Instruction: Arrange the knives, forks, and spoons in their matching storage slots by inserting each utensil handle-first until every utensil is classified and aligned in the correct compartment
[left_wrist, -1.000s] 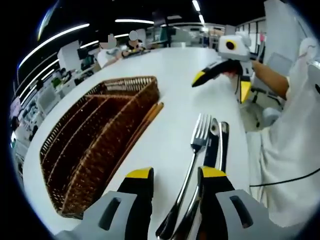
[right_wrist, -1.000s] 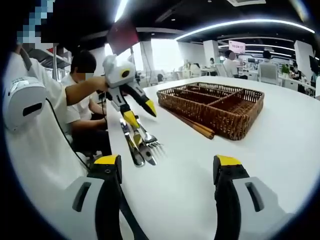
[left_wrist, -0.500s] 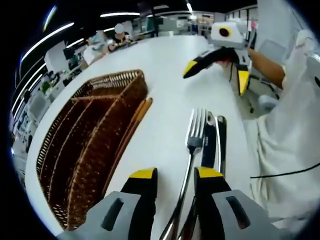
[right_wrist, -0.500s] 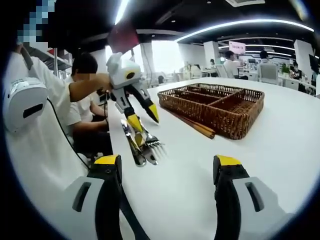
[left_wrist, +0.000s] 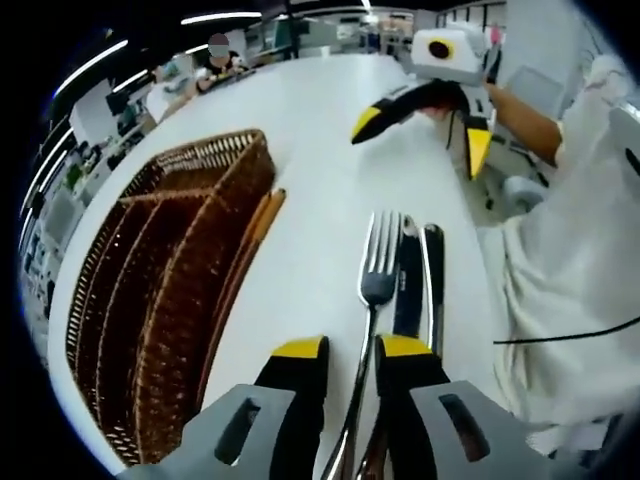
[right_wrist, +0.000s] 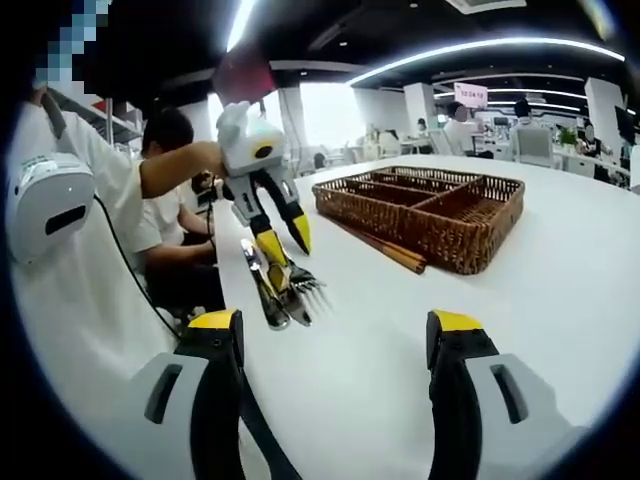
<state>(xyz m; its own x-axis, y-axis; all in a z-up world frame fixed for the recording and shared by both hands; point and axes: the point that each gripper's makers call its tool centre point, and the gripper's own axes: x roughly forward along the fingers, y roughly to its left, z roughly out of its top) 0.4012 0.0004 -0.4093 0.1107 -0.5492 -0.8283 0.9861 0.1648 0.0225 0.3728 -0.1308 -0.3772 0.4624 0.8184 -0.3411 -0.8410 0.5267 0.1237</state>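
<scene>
A silver fork (left_wrist: 380, 250) lies on the white table (left_wrist: 320, 150), tines pointing away from me, beside a dark-handled knife (left_wrist: 408, 290) and another slim utensil (left_wrist: 433, 280). My left gripper (left_wrist: 352, 350) straddles the fork's handle, its jaws narrowed but still with a gap on each side. In the right gripper view the left gripper (right_wrist: 287, 240) points down at the utensil pile (right_wrist: 275, 290). My right gripper (right_wrist: 335, 325) is wide open with nothing between its jaws. It also shows as the right gripper (left_wrist: 420, 135) hovering beyond the fork.
A wicker divided basket (left_wrist: 150, 290) lies left of the fork, with wooden chopsticks (left_wrist: 250, 250) along its near side. The same basket (right_wrist: 470, 250) and chopsticks (right_wrist: 385, 250) show in the right gripper view. A person in white (left_wrist: 570, 260) stands at the table edge.
My left gripper's jaws have drawn closer together around the fork handle, and the left gripper has tipped lower over the utensils. The right gripper stays open and still.
</scene>
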